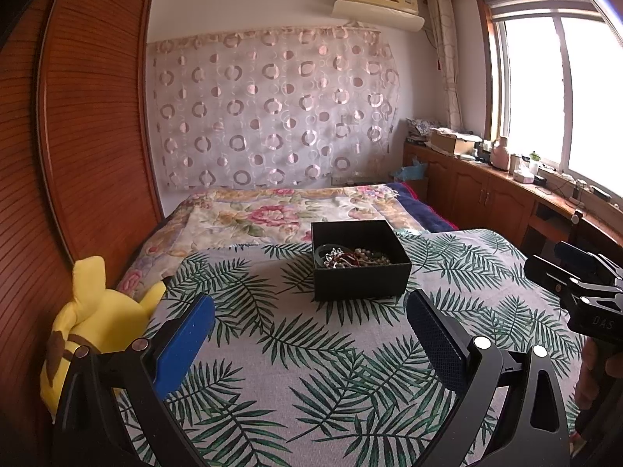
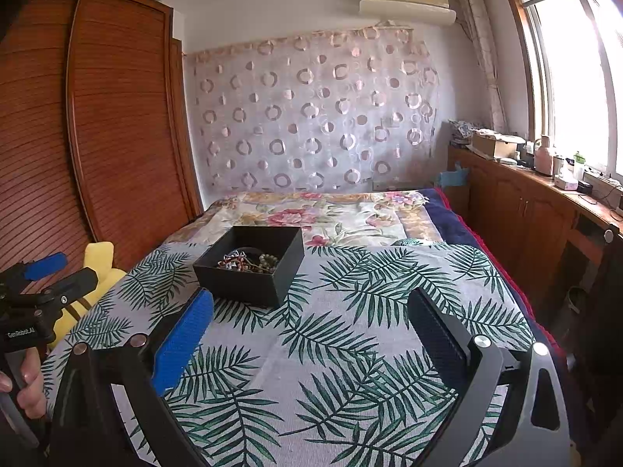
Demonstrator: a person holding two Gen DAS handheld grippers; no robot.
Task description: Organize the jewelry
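Fingers on your left gripper [image 1: 309, 311] stand wide apart with nothing between them, hovering over the leaf-print cloth [image 1: 296, 354] that covers the near end of the bed [image 1: 272, 210]. Your right gripper [image 2: 309, 309] is spread just as wide and equally empty — one blue pad, one dark pad on each tool.

Ahead of both sits the black box [image 1: 360, 278], open-topped, resting flat on the cloth and apart from either gripper. From the left wrist it lies almost dead ahead between the fingers; from the right wrist it sits ahead and to the left, near the blue finger [image 2: 181, 344]. Inside it the jewelry [image 1: 352, 257] lies in a tangled heap — pale beads, dark red beads and a silvery piece mixed together on the floor of the box.

A yellow plush toy [image 1: 99, 319] rests at the left edge of the bed, against the wooden wardrobe [image 1: 89, 124].
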